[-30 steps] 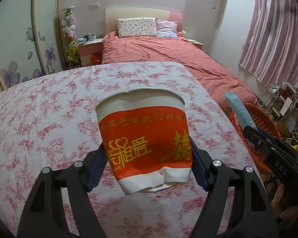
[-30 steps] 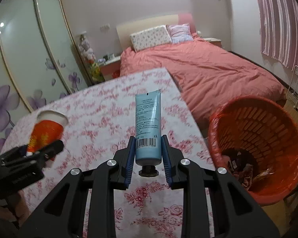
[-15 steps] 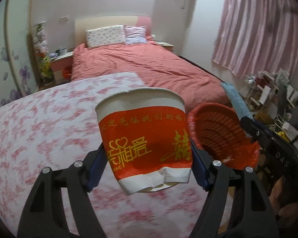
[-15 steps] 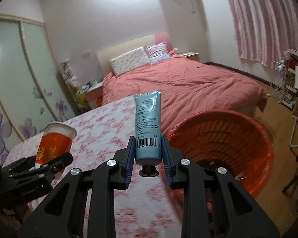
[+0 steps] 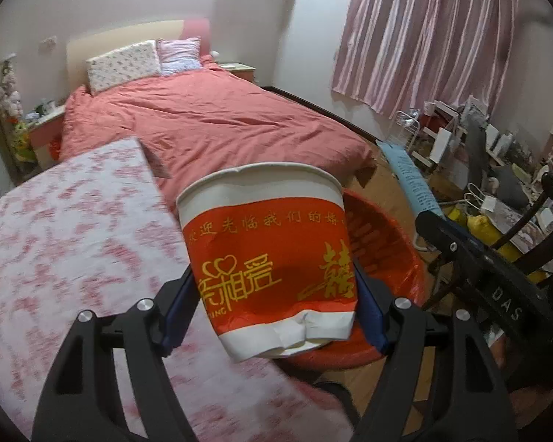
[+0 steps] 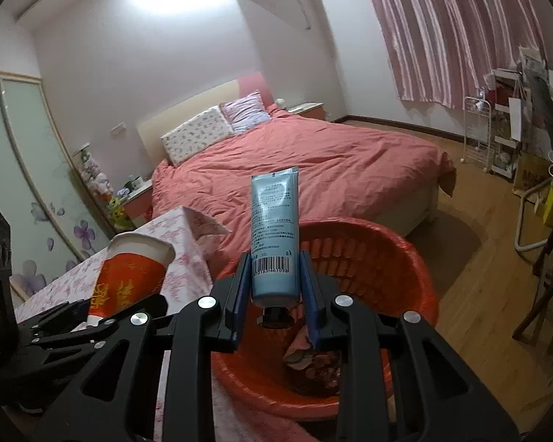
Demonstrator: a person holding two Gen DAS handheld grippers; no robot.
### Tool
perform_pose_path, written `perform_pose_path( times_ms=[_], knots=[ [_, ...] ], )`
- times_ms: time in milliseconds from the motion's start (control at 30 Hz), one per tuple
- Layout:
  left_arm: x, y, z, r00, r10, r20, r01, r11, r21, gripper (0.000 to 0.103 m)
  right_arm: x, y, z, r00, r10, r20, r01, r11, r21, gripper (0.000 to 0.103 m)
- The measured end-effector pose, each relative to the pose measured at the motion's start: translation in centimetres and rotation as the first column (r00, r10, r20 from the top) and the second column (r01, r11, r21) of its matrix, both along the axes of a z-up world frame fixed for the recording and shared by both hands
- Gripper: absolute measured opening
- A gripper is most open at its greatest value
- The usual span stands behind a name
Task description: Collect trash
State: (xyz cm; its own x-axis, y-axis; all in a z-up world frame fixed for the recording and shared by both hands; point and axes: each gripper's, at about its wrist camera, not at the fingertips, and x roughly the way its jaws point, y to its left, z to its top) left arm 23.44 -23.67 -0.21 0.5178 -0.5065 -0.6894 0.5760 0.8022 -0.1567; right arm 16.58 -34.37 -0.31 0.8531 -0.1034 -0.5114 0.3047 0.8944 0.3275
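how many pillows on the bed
2. A white floral pillow lies at the head of the bed, and a pale lilac pillow sits beside it on its right, nearer the pink part of the headboard. More could be hidden behind them.

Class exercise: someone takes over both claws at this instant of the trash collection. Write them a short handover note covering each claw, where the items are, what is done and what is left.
Left claw: shut on the red and white paper cup, held at the table's edge beside the basket.
Right claw: shut on the blue tube, cap towards the camera, held over the orange basket.
Basket stands on the floor by the floral-cloth table, some trash already inside.
Done: both items picked up and carried to the basket.
Left: release the tube, then the cup, into the basket.
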Motion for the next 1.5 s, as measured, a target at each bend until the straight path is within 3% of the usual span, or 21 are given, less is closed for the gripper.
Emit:
perform_pose_path(
  times_ms=[200,267,467,667,767,833,967,1100,1367,1500],
  knots=[
    [2.2,-2.5,-2.6,0.997,0.000,-0.081,0.001,1.000,0.020,0.078,1.6,-2.5,-1.6,0.999,0.009,-0.041,-0.006,0.998,0.055,0.028],
    [2.8,-2.3,-3.5,0.994,0.020,-0.106,-0.018,0.999,0.027,0.081,1.9,-2.7,-2.1,0.998,0.004,-0.059,-0.001,0.998,0.059,0.034],
    [2.9,0.6,-3.9,0.992,0.081,-0.096,-0.077,0.996,0.046,0.083,0.2,-1.7,-2.0,0.998,-0.023,-0.055,0.023,1.000,0.008,0.071],
    [-0.4,5.0,-1.8,0.988,0.147,0.038,-0.150,0.985,0.083,0.093,-1.9,1.4,0.0,0.991,-0.127,-0.048,0.116,0.975,-0.190,0.101],
    [-2.6,7.6,-0.3,0.973,0.191,0.126,-0.204,0.974,0.096,0.099,-3.4,3.3,1.3,0.979,-0.198,-0.041,0.174,0.931,-0.321,0.101],
    [-4.3,9.6,0.7,0.957,0.228,0.180,-0.247,0.965,0.092,0.099,-4.1,4.3,2.0,0.980,-0.195,-0.038,0.169,0.918,-0.360,0.101],
    [-7.1,13.0,1.9,0.933,0.285,0.221,-0.306,0.950,0.066,0.099,-6.2,6.0,3.0,0.988,-0.154,-0.002,0.141,0.912,-0.385,0.101],
    [-10.3,16.3,2.8,0.903,0.345,0.256,-0.361,0.932,0.017,0.099,-9.2,8.4,4.4,0.982,-0.177,0.068,0.189,0.884,-0.429,0.101],
    [-17.0,20.1,3.7,0.826,0.460,0.326,-0.464,0.883,-0.069,0.099,-13.9,11.0,5.5,0.967,-0.211,0.141,0.249,0.894,-0.373,0.101],
    [-19.9,21.1,3.4,0.807,0.482,0.340,-0.483,0.871,-0.088,0.099,-15.4,12.3,4.8,0.964,-0.220,0.152,0.262,0.895,-0.362,0.101]
  ],
)
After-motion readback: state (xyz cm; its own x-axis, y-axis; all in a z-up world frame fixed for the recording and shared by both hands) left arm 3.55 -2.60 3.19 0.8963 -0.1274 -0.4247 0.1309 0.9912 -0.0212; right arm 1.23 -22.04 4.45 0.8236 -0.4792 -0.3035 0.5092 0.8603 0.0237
